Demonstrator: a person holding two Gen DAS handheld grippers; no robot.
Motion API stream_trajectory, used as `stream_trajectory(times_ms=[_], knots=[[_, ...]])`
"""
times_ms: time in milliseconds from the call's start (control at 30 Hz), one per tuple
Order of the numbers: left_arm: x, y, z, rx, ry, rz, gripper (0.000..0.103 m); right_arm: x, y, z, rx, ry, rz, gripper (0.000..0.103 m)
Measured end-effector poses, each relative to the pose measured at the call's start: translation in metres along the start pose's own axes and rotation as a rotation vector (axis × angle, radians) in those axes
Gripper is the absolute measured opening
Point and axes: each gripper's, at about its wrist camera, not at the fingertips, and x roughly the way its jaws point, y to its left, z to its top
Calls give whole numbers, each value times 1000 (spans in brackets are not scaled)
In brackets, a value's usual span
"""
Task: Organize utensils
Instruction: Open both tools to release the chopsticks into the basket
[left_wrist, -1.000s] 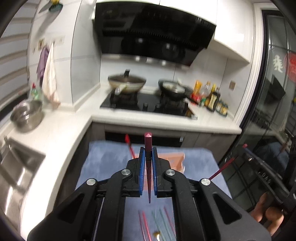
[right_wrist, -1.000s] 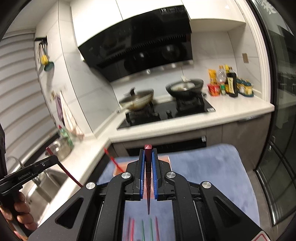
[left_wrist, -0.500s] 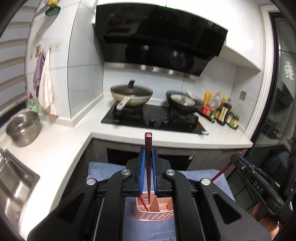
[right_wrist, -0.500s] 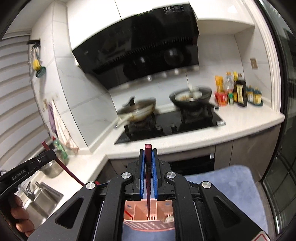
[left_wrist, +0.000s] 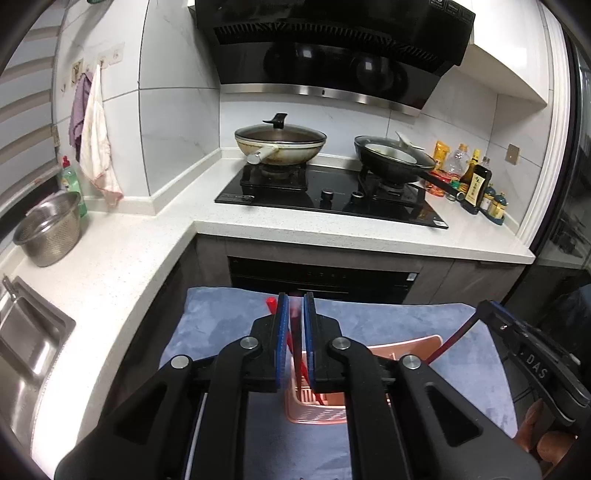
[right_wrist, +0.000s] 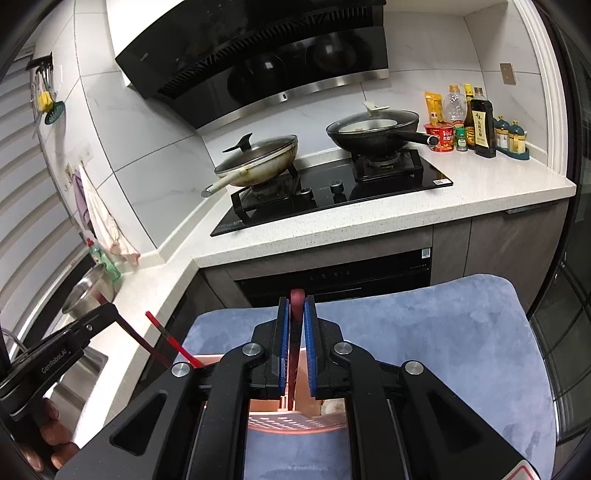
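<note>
A pink perforated utensil basket stands on a blue-grey mat; it also shows in the right wrist view. My left gripper is shut on a dark red chopstick whose lower end hangs into the basket. My right gripper is shut on another dark red chopstick, also upright over the basket. A bright red chopstick leans out of the basket's left side. Each gripper shows at the edge of the other's view.
Behind the mat runs a white counter with a black hob, a lidded wok and a black pan. Sauce bottles stand at its right. A steel colander and sink lie left.
Both grippers have come down and forward over the basket. The chopsticks sit lower between the fingers, their lower ends now inside the basket. The loose chopsticks on the mat have left view.
</note>
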Motion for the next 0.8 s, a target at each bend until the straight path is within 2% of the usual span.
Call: stream_trajectory(times_ms=[133, 267, 467, 667, 800], knots=[[-5, -1, -1, 4, -2, 17, 26, -12, 6, 0, -22, -21, -11, 17], [-19, -1, -6, 7, -11, 26, 33, -30, 12, -4, -40, -36, -7, 20], [-48, 1, -27, 28, -3, 36, 34, -66, 18, -27, -79, -22, 9, 23], [-79, 4, -60, 34, 16, 42, 36, -109, 22, -76, -154, 17, -24, 29], [-98, 5, -86, 46, 30, 49, 40, -132, 24, -114, -199, 47, -55, 29]])
